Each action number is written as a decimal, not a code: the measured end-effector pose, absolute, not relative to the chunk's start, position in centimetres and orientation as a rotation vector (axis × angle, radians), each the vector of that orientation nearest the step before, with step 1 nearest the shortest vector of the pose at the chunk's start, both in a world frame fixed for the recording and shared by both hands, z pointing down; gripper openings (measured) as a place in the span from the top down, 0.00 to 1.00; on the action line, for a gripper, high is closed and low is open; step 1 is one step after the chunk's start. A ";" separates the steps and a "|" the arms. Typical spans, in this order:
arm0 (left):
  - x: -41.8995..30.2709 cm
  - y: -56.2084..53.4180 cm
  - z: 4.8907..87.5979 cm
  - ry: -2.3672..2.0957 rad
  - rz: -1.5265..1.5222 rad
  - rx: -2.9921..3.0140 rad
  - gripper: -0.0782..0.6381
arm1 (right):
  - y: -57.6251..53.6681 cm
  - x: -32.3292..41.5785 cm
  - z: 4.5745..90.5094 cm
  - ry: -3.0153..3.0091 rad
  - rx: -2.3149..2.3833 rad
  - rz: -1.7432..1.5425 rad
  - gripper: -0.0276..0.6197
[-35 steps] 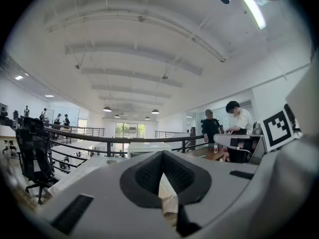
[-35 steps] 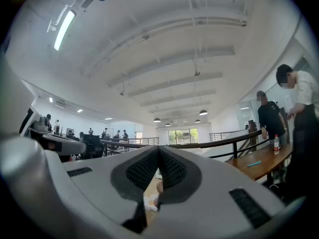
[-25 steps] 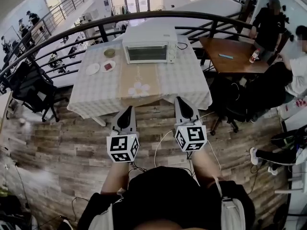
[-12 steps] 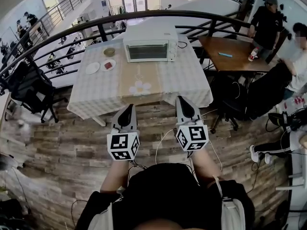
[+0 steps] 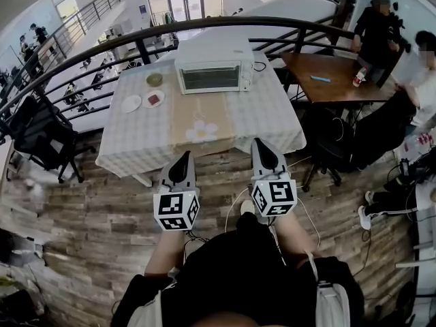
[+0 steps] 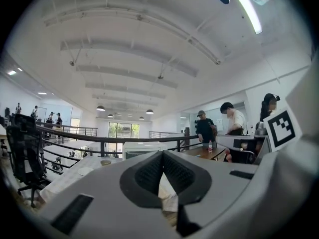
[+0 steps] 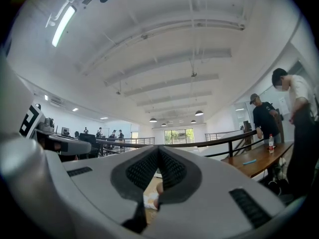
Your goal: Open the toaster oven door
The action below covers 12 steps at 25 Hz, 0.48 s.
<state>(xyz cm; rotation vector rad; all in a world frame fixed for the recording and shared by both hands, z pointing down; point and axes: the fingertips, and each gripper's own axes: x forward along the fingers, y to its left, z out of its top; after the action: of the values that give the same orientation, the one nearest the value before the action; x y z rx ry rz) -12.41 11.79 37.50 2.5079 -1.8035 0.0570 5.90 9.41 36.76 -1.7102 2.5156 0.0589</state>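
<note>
- The toaster oven (image 5: pixel 213 73) stands with its door closed at the far end of the surface (image 5: pixel 150 131).
- The left gripper (image 5: pixel 184 155) has its fingers pressed together, holding nothing, well apart from the oven.
- The right gripper (image 5: pixel 259 142) is likewise.

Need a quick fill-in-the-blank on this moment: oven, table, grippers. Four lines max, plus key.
1. The toaster oven door is ___.
2. The oven stands at the ___ end of the table, as seen from the person.
3. The left gripper and the right gripper both have their jaws ___, with nothing between them.
4. In the head view, the plain white plate lies to the ___ of the oven.

Missing words: closed; far; shut; left
</note>
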 end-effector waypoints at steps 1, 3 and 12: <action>-12.4 11.2 37.5 -1.805 0.056 2.506 0.87 | 8.8 5.9 36.9 2.516 -1.706 0.055 0.95; -12.4 9.9 37.7 -1.816 0.061 2.503 0.87 | 7.3 6.1 37.2 2.516 -1.696 0.035 0.95; -10.9 0.4 37.5 -1.893 0.045 2.466 0.87 | -3.3 7.1 37.5 2.560 -1.626 0.039 0.95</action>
<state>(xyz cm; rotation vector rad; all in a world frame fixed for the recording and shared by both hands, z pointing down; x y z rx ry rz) -10.87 0.42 37.46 2.4663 -1.8926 0.0450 7.08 -3.32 37.49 -1.6263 2.5603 0.0394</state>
